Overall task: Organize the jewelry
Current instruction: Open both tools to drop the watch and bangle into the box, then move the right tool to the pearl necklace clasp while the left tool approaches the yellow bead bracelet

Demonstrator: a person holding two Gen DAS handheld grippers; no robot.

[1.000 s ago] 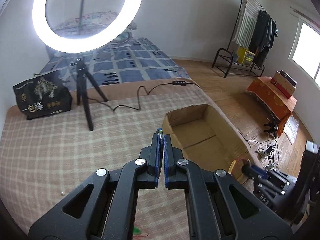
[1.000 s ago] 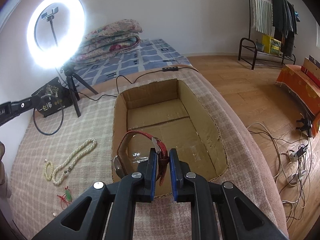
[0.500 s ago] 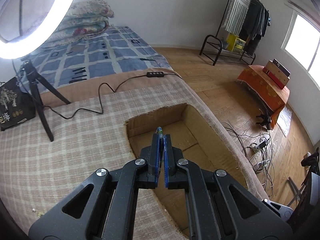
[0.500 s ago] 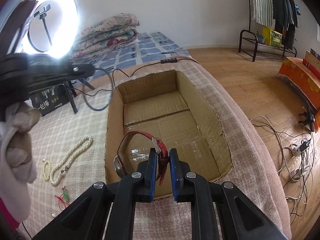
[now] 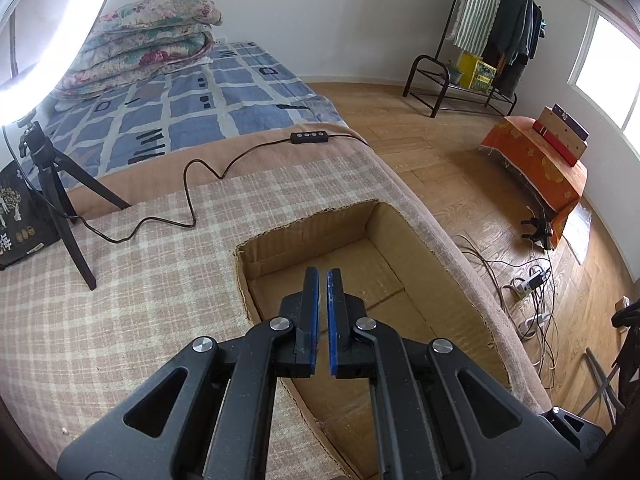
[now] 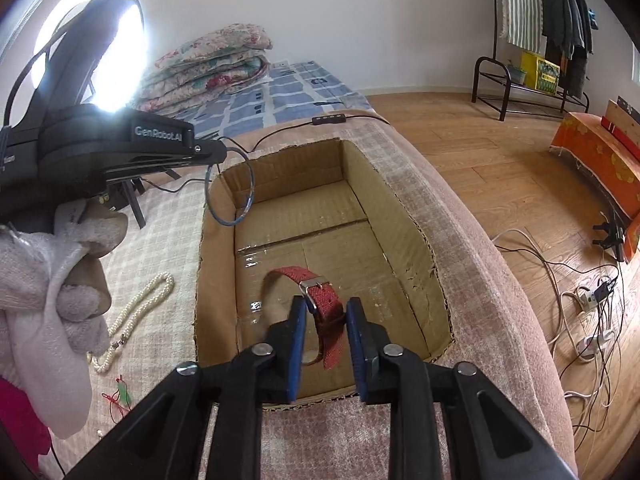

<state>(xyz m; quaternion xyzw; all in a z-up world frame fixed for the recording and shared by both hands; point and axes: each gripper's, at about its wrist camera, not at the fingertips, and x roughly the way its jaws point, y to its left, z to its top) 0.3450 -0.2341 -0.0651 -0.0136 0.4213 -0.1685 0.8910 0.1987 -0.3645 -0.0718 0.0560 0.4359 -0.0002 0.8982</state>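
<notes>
Checked blanket (image 5: 132, 304) covers the bed, w/ an open cardboard box (image 6: 320, 184) sunk into it. Right gripper (image 6: 323, 312) hangs over the box's near end, jaws spread wide; the red watch (image 6: 326, 312) sits in the gap btwn them, strap not pinched. Left gripper (image 5: 323, 280) is over the box's near-left corner, jaws w/ a thin gap; in the right wrist view a thin blue bangle (image 6: 230, 188) dangles from its tip. Pearl necklace (image 6: 140, 312) lies on the blanket left of the box, near a small green charm (image 6: 122, 394). Ring light (image 6: 90, 60) stands behind.
</notes>
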